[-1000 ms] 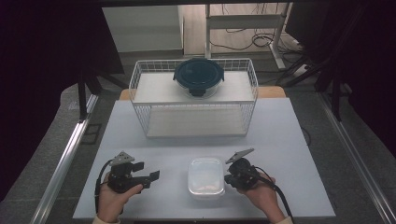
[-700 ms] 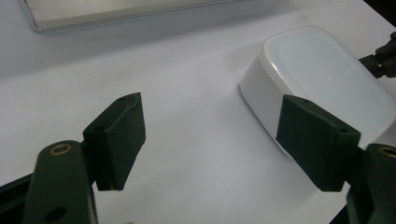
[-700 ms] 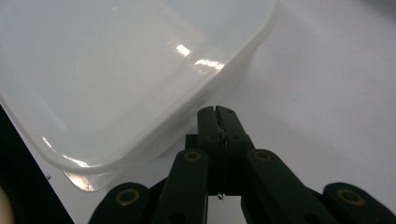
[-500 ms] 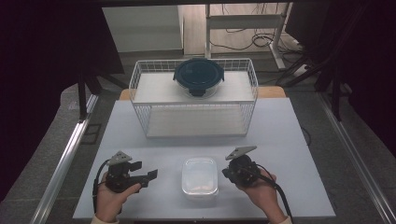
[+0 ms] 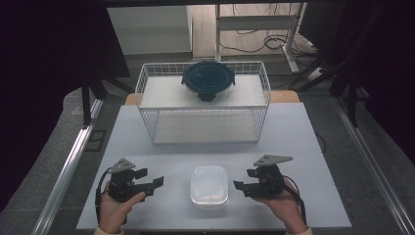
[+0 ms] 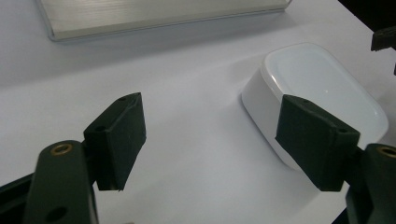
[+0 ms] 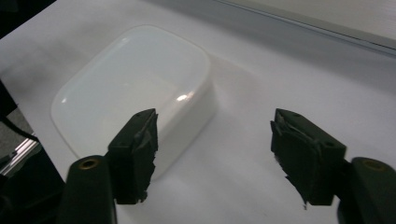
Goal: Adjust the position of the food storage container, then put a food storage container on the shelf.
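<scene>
High view: both claws, left claw (image 5: 157, 181) and right claw (image 5: 238, 185), gaping wide, right's jaws just opening, flanking white box (image 5: 209, 185) on table (image 5: 293, 142).

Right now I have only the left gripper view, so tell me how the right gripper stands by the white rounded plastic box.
Observer: The right gripper has just been opening its jaws. Nothing is between them, and the white rounded plastic box lies apart from it.
Operator: Report what stands beyond the box.
Observer: A white wire basket stands at the far side of the white table.
Operator: Say what it holds.
Observer: A dark blue round lidded container rests on its upper level.
</scene>
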The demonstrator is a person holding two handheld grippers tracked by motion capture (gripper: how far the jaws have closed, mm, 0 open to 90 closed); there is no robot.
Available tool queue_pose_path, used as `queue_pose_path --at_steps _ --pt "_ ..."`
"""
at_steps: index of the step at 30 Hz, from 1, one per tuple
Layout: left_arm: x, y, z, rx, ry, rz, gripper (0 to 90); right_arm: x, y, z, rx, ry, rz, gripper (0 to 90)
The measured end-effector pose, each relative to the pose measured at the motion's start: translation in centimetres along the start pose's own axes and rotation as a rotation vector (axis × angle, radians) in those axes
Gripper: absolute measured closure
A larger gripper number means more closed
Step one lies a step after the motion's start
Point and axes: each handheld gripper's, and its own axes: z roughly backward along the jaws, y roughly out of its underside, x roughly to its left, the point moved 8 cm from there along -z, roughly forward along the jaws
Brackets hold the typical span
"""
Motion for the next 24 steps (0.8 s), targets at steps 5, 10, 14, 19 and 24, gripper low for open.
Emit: queue_pose_path --at_steps 5,10,14,19,24 --pt "-0.3 0.0 -0.1 0.0 0.005 -0.003 23.8 -0.9 0.4 0.9 -0.028 0.006 -0.015 28.1" --pt "-0.3 0.0 -0.1 0.002 0.008 -0.003 23.7 -1.7 0.6 1.5 -0.031 0.007 -0.033 26.9" --pt "-0.4 0.0 -0.1 0.006 0.011 -0.008 23.8 -1.6 0.7 1.5 -0.021 -0.004 -0.029 26.5" --pt "-0.6 0.0 -0.2 0.005 0.016 -0.01 23.7 -1.2 0.7 1.2 -0.014 -0.01 -0.02 26.1" --pt "-0.8 0.0 -0.4 0.007 0.028 -0.001 24.1 -1.2 0.6 1.4 -0.021 -0.01 -0.033 26.1"
